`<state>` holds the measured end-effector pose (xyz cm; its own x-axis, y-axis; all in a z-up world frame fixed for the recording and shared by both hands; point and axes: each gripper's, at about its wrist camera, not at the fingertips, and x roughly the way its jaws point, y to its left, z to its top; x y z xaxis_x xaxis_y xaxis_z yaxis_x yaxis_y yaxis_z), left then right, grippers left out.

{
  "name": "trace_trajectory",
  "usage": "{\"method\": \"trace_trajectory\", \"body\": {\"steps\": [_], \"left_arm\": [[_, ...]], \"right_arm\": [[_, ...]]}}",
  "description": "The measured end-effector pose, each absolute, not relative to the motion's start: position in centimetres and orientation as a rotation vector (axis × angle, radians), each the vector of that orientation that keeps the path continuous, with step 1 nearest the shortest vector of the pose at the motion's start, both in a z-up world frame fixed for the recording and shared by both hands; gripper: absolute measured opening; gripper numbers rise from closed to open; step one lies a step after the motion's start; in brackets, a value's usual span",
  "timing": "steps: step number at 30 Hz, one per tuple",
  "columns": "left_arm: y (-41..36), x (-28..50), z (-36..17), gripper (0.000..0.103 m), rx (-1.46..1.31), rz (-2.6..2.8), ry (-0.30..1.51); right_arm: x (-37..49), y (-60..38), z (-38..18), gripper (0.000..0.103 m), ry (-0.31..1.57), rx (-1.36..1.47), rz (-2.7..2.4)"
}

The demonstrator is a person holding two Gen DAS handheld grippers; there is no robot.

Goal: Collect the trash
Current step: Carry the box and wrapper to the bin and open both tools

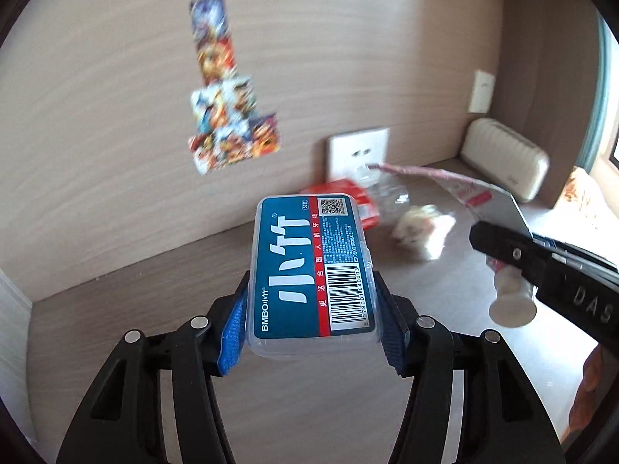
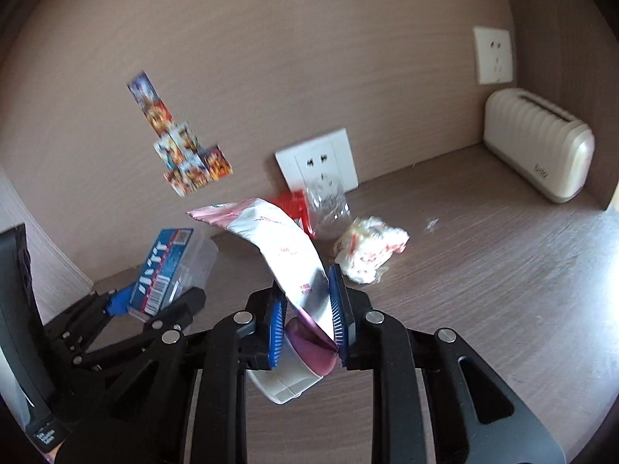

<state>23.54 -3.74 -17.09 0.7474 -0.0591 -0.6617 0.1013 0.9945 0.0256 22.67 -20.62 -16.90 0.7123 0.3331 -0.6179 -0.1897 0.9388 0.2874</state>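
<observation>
My left gripper (image 1: 311, 315) is shut on a clear plastic floss-pick box (image 1: 311, 266) with a blue label, held above the wooden desk (image 1: 271, 406); the box also shows in the right wrist view (image 2: 166, 266). My right gripper (image 2: 307, 323) is shut on a flattened pink-and-silver toothpaste tube (image 2: 286, 251), cap end toward the camera; the tube also shows in the left wrist view (image 1: 491, 201). On the desk near the wall lie a crumpled tissue wad (image 2: 369, 249), a red wrapper (image 2: 292, 203) and a clear plastic wrapper (image 2: 329, 203).
A cream ribbed box (image 2: 541, 147) stands at the desk's back right corner. Wall sockets (image 2: 317, 162) and colourful stickers (image 2: 182, 147) are on the wooden back wall. The left gripper (image 2: 116, 309) sits just left of my right gripper.
</observation>
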Motion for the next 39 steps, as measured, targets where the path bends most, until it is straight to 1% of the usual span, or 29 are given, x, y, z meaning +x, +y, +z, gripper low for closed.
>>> {"method": "trace_trajectory", "body": {"steps": [6,18,25,31,39], "left_arm": [[-7.1,21.0,-15.3,0.057,0.072,-0.16,0.682],[-16.6,11.1,-14.1,0.057,0.132,-0.36,0.663],[-22.3,4.9,-14.5,0.057,0.179,-0.492,0.671],[-26.1,1.1,-15.7,0.057,0.232,-0.589,0.688],[-30.7,-2.4,-18.6,0.057,0.318,-0.697,0.739]], "right_arm": [[18.2,-23.8,-13.2,0.023,0.667,0.218,0.259],[6.1,-31.5,-11.4,0.023,0.627,0.232,0.076],[-1.1,-35.5,-12.0,0.023,0.621,0.268,-0.043],[-6.0,-38.3,-13.5,0.023,0.627,0.32,-0.134],[-9.7,-41.8,-16.4,0.023,0.655,0.391,-0.24]]}}
